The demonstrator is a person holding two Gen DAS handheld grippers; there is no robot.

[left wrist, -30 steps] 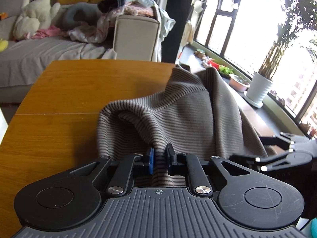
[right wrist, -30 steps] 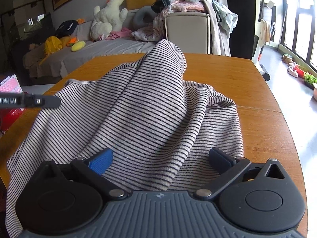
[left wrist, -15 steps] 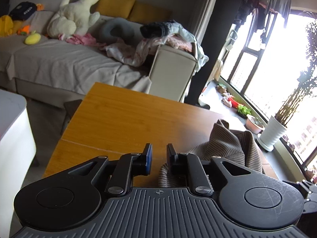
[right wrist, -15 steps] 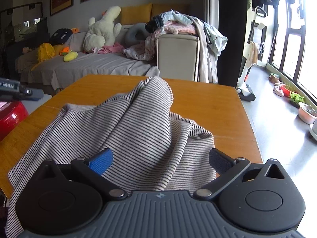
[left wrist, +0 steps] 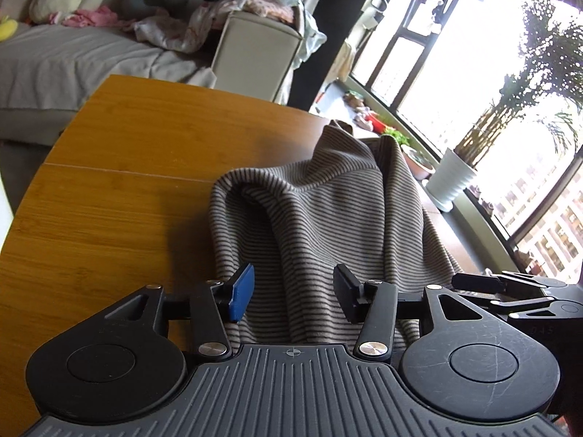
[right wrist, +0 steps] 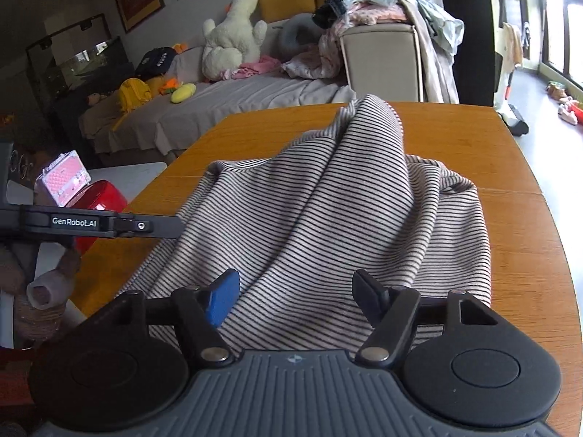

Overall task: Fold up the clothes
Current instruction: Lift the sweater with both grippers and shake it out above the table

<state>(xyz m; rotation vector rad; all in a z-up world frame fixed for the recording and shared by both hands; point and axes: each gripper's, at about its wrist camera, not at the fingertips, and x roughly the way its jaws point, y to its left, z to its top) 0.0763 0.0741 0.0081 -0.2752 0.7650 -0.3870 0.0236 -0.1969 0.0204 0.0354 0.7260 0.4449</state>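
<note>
**Left wrist view: both tongs spread over a bunched striped shirt**

Left wrist view. Left tongs released, blue pad and black pad well apart, nothing between them. Striped shirt lies directly ahead on the wooden table, heaped into a peak at its far end, folds running down toward the camera. Cloth passes under the gap between the fingers; contact cannot be told. Bare table to the left and far side of the shirt. Right tongs' black fingers show at the right edge, just beside the shirt's near right hem. White potted plant on the window ledge, far right. Sofa with a plush toy and loose garments beyond the table's far end.

Right wrist view. Right tongs also released, fingers wide, gripping nothing. Same shirt fills the middle: dark thin stripes on a pale ground, ridge rising to a point at the far centre, lower edge spreading toward the near left. Table bare to the right and far side. Left tongs' arm enters from the left edge, its tip at the shirt's left border; whether it touches is unclear. Red container beside the table, left. White plush toy on the sofa, far.
</note>
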